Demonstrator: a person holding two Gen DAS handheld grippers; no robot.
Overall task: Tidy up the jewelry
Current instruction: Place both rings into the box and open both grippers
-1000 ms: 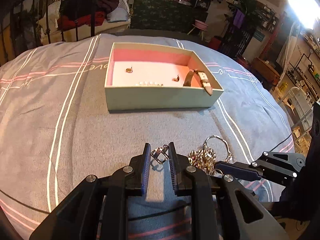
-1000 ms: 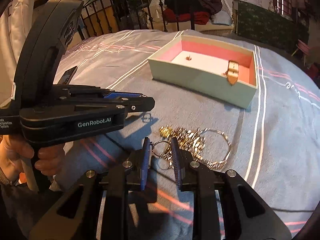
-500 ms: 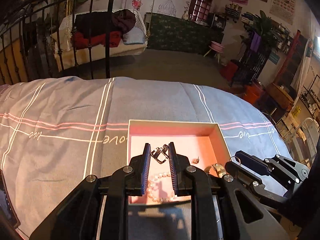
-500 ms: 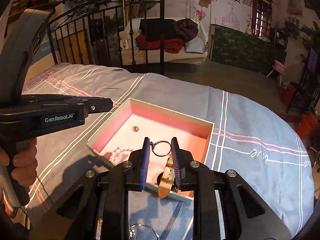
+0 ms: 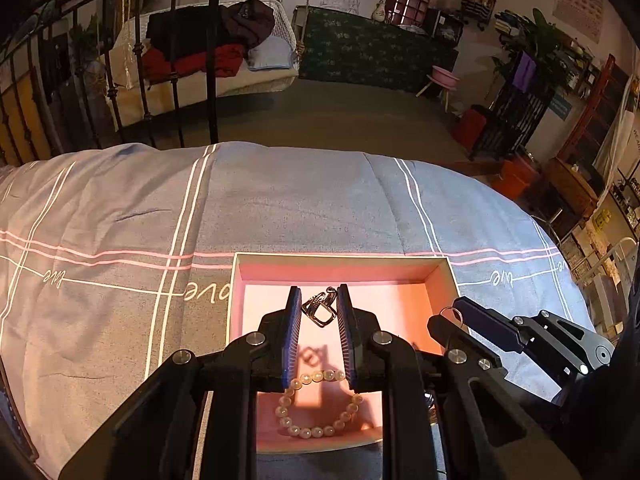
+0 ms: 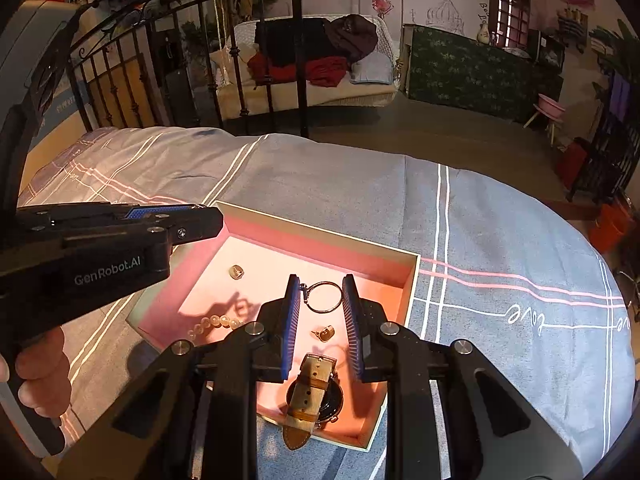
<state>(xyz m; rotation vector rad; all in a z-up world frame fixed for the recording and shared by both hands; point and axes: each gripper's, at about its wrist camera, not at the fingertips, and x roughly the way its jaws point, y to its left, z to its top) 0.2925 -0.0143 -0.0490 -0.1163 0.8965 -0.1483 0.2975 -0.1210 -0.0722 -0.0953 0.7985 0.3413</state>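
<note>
The left claw [image 5: 318,305] is matt black plastic with bright metal screws and ribbed blue pads [image 5: 291,332], pinching a shiny silver metal charm [image 5: 319,309]; the right claw [image 6: 320,300] is built alike and grips a thin polished metal ring [image 6: 325,297]. The box [image 5: 338,261] looks like smooth matt card, pale outside and pink within, and on its floor lie glossy pearls [image 5: 316,404], a watch [image 6: 311,394] with a woven cloth strap (tipped in what looks like leather) and two small gold-toned metal pieces [image 6: 237,271]. Under it the bed [image 5: 120,220] wears soft, matt grey cloth with woven stripes.
</note>
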